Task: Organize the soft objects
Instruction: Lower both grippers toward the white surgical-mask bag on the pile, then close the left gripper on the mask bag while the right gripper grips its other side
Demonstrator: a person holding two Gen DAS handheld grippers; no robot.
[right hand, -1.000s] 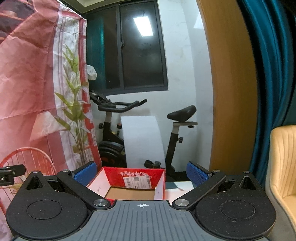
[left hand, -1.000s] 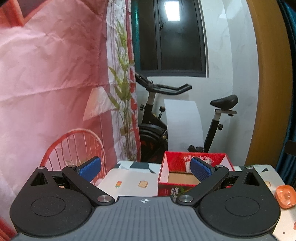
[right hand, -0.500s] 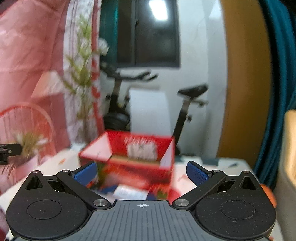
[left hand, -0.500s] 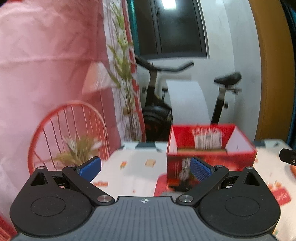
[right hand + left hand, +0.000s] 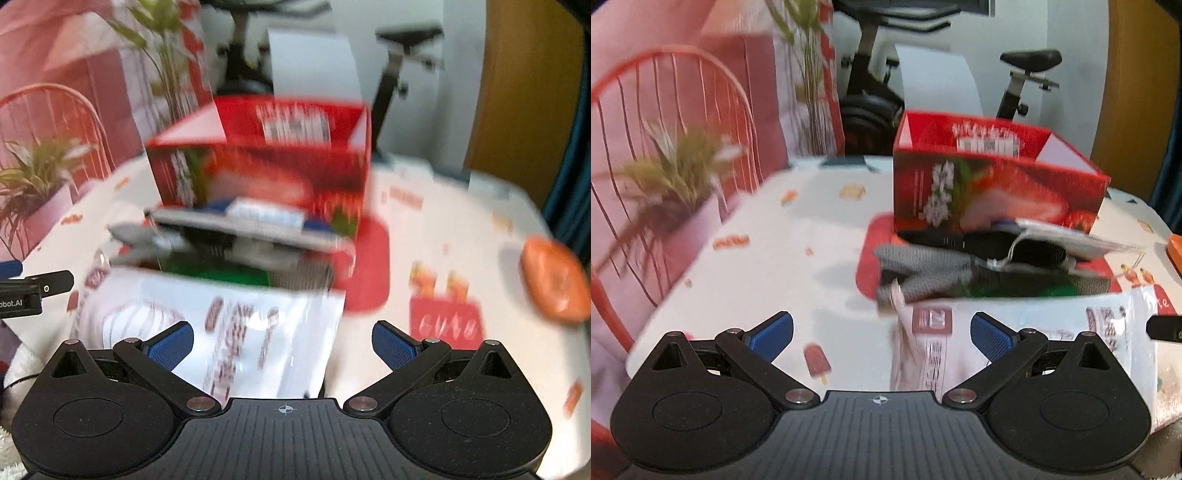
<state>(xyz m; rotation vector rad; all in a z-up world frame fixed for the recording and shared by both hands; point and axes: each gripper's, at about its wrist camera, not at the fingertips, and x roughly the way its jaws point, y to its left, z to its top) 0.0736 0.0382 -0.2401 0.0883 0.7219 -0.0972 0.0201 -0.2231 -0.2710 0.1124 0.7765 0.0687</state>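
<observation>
Both my left gripper (image 5: 881, 334) and right gripper (image 5: 282, 343) gape wide, holding nothing. Ahead of the jaws lie a crinkly white packet (image 5: 236, 332) and grey knitted cloth (image 5: 923, 266). Beyond them, a glossy red cardboard box (image 5: 990, 184) stands open-topped.

A potted plant (image 5: 674, 188) stood at mid-left, before a red wire chair (image 5: 665, 122). An exercise bike (image 5: 871, 92) occupied the upper centre — a white panel (image 5: 934, 81) leaning beside it. An orange dish (image 5: 556, 282) lay at right on the patterned tablecloth (image 5: 768, 258) — blurred.
</observation>
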